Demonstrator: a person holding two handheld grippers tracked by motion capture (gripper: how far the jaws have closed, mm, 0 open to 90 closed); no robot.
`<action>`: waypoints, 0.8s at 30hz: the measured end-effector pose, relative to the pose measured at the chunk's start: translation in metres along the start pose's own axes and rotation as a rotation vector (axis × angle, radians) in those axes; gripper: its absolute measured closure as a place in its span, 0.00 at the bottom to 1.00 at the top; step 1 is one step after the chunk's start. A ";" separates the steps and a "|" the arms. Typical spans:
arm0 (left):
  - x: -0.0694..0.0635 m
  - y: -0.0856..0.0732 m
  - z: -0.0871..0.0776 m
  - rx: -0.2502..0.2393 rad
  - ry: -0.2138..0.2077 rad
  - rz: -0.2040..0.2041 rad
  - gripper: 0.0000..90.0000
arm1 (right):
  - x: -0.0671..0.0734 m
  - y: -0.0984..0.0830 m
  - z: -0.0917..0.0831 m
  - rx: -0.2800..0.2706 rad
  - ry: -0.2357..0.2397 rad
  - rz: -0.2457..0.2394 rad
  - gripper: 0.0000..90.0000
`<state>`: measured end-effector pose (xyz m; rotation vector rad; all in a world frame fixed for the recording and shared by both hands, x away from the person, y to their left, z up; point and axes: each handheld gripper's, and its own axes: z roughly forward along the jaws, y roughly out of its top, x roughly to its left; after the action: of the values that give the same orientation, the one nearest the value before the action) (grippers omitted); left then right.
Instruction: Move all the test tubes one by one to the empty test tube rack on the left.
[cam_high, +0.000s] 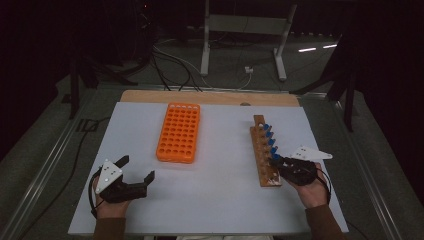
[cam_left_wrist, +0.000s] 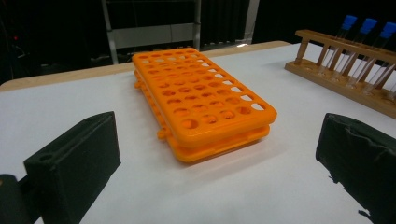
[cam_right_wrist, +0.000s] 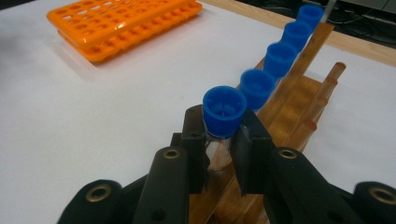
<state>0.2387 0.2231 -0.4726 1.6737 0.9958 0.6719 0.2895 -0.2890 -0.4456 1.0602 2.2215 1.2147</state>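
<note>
An orange tube rack (cam_high: 179, 132) (cam_left_wrist: 201, 102) (cam_right_wrist: 123, 23) lies empty at the table's middle left. A wooden rack (cam_high: 264, 150) (cam_left_wrist: 343, 77) (cam_right_wrist: 299, 88) at the right holds several blue-capped test tubes. My right gripper (cam_high: 278, 161) (cam_right_wrist: 220, 140) is shut on the nearest blue-capped tube (cam_right_wrist: 224, 108) just below its cap, the tube still in the wooden rack. Near the front left my left gripper (cam_high: 136, 168) (cam_left_wrist: 215, 163) stands open, nothing between its jaws, pointing at the orange rack from a short way off.
The white tabletop (cam_high: 220, 190) has a wooden strip (cam_high: 210, 97) along its far edge. Beyond it a metal stand (cam_high: 245, 30) and cables (cam_high: 175, 65) lie on the dark floor.
</note>
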 end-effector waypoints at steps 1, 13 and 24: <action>-0.001 0.003 0.000 -0.006 -0.005 0.003 0.01 | 0.000 0.002 -0.002 0.000 -0.002 -0.003 0.85; -0.020 0.029 0.010 -0.010 -0.066 0.040 0.01 | -0.006 0.031 -0.021 -0.032 0.011 0.015 0.85; -0.042 0.057 0.039 -0.009 -0.155 0.066 0.01 | -0.006 0.058 -0.036 -0.062 0.015 -0.005 0.85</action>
<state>0.2659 0.1610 -0.4290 1.7289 0.8300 0.5796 0.2953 -0.2933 -0.3771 1.0247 2.1816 1.2844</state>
